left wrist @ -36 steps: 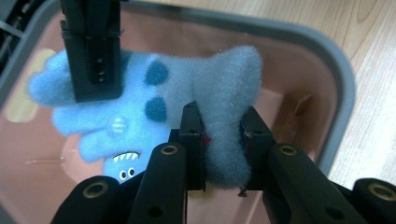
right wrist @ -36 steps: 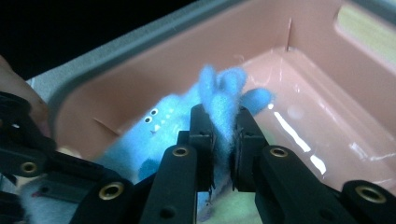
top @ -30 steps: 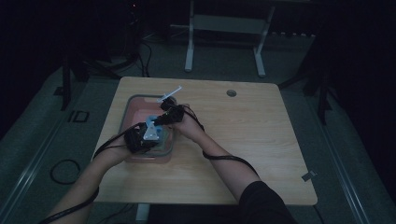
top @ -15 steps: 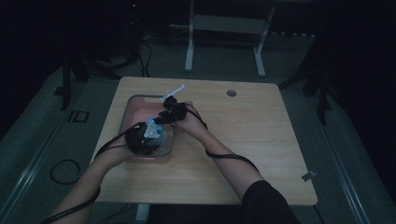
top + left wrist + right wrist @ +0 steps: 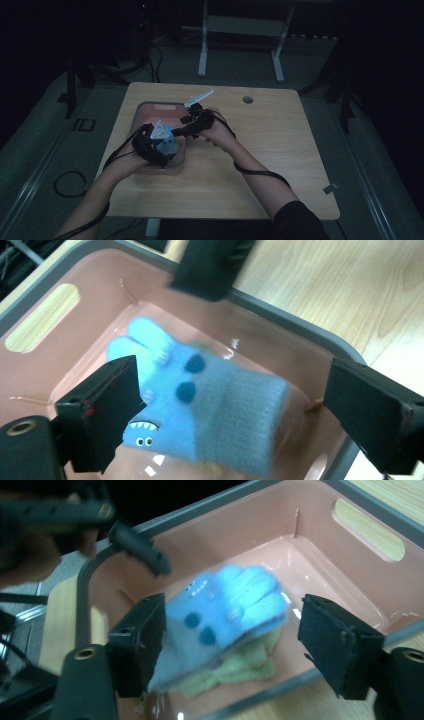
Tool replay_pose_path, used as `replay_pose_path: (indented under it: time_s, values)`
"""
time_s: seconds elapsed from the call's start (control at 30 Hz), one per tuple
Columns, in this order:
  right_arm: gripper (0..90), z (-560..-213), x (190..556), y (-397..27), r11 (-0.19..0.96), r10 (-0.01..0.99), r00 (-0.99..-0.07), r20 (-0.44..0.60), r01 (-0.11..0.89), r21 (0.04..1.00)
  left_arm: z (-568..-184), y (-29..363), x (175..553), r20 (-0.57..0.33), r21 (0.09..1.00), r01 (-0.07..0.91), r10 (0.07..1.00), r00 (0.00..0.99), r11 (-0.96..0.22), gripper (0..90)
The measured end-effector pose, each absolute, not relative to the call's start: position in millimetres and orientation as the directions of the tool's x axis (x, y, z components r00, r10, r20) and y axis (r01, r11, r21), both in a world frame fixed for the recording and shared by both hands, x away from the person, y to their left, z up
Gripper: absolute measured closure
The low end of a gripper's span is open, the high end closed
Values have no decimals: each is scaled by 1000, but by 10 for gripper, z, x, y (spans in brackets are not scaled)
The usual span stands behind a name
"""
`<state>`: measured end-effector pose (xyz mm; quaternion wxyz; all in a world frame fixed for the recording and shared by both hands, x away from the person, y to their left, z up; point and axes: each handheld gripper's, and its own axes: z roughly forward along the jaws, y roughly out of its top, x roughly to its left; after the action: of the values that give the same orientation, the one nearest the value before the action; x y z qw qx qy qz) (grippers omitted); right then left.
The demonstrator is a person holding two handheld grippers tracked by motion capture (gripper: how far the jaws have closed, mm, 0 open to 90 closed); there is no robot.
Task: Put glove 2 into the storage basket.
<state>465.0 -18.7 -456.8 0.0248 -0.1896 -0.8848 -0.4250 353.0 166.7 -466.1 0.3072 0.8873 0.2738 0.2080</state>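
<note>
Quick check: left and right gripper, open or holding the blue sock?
Left gripper: open, jaws just opened, blue sock loose between them.
Right gripper: open, jaws just opened, holding nothing.

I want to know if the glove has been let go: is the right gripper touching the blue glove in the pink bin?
Cannot tell. In the right gripper view the right gripper, jaws just opened wide, shows a clear gap on one side of the blue glove, but the other jaw overlaps its blurred edge.

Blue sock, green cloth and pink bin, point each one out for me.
blue sock [image 5: 210, 405], left gripper view, on its knitted middle.
green cloth [image 5: 235, 667], right gripper view, on the part under the sock.
pink bin [image 5: 250, 520], right gripper view, on its inner wall.
</note>
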Motion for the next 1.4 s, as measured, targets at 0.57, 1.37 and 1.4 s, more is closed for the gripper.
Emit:
replay_pose_path:
  time_s: [0.57,1.37,1.4]
  values:
    - [166,-4627,4575,-569,564,338,-928,158,334,755,-4625,1299,3523,129,701,349,592,796,-622,29]
    - [158,-4749,4439,-1132,572,368,-922,117,324,754,-4679,826,3416,142,725,276,529,837,-631,26]
    - [158,-4754,4432,-1162,570,371,-921,119,327,754,-4680,811,3409,142,725,275,527,838,-631,26]
